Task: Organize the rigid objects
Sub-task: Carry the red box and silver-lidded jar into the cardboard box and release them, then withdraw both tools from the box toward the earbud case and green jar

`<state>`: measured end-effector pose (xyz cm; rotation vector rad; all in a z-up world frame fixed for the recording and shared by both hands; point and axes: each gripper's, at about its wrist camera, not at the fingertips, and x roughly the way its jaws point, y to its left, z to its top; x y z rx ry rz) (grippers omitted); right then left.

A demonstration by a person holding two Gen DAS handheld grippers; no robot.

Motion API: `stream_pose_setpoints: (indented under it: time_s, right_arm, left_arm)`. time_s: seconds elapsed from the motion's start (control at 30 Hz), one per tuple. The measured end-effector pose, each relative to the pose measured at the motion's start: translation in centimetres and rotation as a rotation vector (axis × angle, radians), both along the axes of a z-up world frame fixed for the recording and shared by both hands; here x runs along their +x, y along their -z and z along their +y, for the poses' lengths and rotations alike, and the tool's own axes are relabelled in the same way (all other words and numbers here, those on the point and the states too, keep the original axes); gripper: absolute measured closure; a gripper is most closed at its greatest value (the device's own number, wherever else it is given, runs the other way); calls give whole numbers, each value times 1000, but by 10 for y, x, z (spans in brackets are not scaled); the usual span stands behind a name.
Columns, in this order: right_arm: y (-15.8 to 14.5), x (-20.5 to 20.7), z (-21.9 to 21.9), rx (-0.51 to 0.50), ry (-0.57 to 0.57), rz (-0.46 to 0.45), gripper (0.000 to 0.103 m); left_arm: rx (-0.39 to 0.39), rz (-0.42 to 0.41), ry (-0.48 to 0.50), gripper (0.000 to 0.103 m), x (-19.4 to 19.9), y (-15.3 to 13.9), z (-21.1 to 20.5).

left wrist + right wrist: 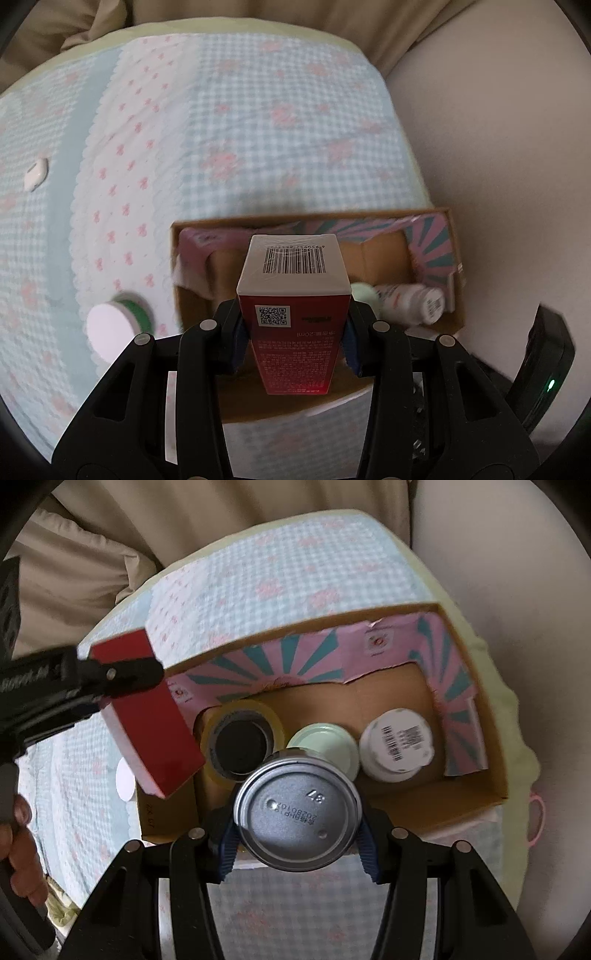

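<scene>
My left gripper [293, 334] is shut on a red carton [293, 314] with a barcode on its white end, held over the near edge of an open cardboard box [456, 258]. The right wrist view shows the same carton [147, 716] and left gripper [122, 672] above the box's left end. My right gripper [299, 840] is shut on a silver metal can [297, 810], held over the box's near wall [461, 812]. Inside the box lie a roll of clear tape [242, 738], a pale green-lidded jar [325, 744] and a white bottle [397, 744].
The box rests on a blue gingham cloth with pink flowers [258, 129]. A green tape roll with a white face [118, 323] and a small white disc [37, 173] lie on the cloth to the left. A black device with a green light [546, 369] is at the right.
</scene>
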<state>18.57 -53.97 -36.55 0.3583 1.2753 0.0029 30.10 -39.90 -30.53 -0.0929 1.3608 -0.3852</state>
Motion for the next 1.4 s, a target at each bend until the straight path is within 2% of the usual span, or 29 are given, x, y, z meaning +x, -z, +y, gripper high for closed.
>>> stream_pose_setpoints:
  time_s: [0.17,0.23,0.27,0.3,0.33,0.4,0.77,0.93,1.13,1.3,1.4]
  right_arm:
    - [10,5,8,20,-39,2,53]
    - [14,7,11,39,-60,11,53]
    - [17,9,12,41,-68,24,46]
    - [17,8,13,39,-77,28,33]
    - [16,6,14,31,-80,11,0]
    - [7,-1,15,19,-94,-54,0]
    - [-8,-26,11,-39,-65,-95,0]
    - [-27,-30,15,-70,-61,-119,0]
    - [-53,-38,28,-97,-48,-141,0]
    - [-91,-55,55,-149,-21,-168,0]
    - [-118,-68,77,-148,2,-196,0]
  left_arm:
    - [31,7,-13,64,-7,12,12]
    - [9,7,-15,41,-9,10,16]
    - [7,3,-12,0,-9,7,17]
    - [12,-14,-10,0,-10,4,18]
    - [22,-29,1,0,-11,0,18]
    - [41,-43,21,0,-12,-4,22]
    - [79,-55,-44,0,-46,-18,86]
    - [90,-72,-57,0,-61,-30,106]
    - [89,-144,-42,0,-77,-60,131]
    - [78,-196,-27,0,-91,-91,160]
    - [85,-259,-5,0,-100,-118,185]
